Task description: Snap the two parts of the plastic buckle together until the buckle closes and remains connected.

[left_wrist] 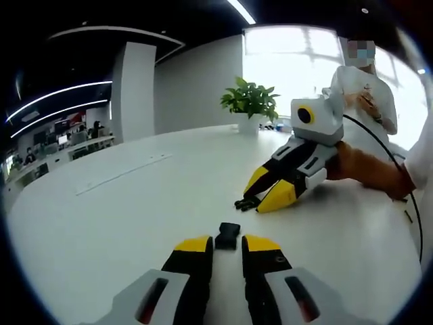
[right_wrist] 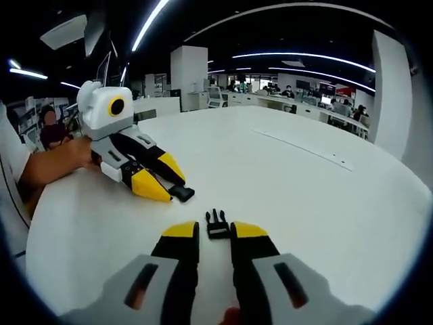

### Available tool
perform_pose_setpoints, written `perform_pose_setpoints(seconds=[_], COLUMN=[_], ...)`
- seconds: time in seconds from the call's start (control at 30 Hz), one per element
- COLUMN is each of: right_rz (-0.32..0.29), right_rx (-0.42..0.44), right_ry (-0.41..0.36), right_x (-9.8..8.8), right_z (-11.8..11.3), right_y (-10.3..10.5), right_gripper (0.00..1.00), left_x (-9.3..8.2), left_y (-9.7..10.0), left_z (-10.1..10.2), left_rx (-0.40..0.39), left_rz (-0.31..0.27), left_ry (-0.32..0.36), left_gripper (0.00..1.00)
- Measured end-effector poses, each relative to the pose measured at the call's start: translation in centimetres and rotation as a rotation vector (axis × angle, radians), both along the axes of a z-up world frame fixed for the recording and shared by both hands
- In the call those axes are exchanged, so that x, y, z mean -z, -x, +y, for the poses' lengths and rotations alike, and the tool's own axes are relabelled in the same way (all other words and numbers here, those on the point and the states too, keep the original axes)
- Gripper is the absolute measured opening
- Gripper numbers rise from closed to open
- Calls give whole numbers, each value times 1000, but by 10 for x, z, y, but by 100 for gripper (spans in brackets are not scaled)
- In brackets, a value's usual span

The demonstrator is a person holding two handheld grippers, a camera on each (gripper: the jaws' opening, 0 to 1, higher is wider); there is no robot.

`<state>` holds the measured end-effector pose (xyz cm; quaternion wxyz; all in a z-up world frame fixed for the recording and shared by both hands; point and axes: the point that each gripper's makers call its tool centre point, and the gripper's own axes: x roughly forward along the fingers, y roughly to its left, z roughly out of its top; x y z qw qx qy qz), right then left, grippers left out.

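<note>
Left gripper view shows us our left gripper [left_wrist: 228, 245] low over the white table [left_wrist: 122, 223], its two yellow-tipped jaws parted by a narrow gap with the socket half of the buckle [left_wrist: 228, 235] sitting right between the tips; we cannot tell whether the tips press on it or merely flank it. Across the table in that view our right gripper [left_wrist: 259, 201] lies angled down toward the surface, its jaws nearly together around a small black piece at the tips, with a hand and orange sleeve [left_wrist: 369, 169] behind it. Further back stands a potted plant [left_wrist: 251, 103] by a bright window, and a person in white [left_wrist: 365, 91] beside it. In the right gripper view the jaws rise with a slim gap, and the pronged half of the buckle [right_wrist: 216, 224] rests at their tips on the table; again we cannot tell if it is pinched. The left gripper appears at left there with the socket half at its tips. The two halves are apart, not yet joined.
</note>
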<state>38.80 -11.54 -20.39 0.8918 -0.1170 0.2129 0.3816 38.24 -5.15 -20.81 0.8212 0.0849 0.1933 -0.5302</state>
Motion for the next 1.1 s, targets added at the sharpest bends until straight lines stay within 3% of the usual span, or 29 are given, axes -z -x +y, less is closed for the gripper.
perform_pose_setpoints(seconds=[1.1], right_rz=[-14], right_rx=[-13], right_ry=[-8], right_x=[-2], right_z=[2], right_y=[1], right_gripper=[16], left_x=[1], left_y=[-3], left_z=[0], left_rx=[31], left_rz=[0], left_ry=[11], left_gripper=[12])
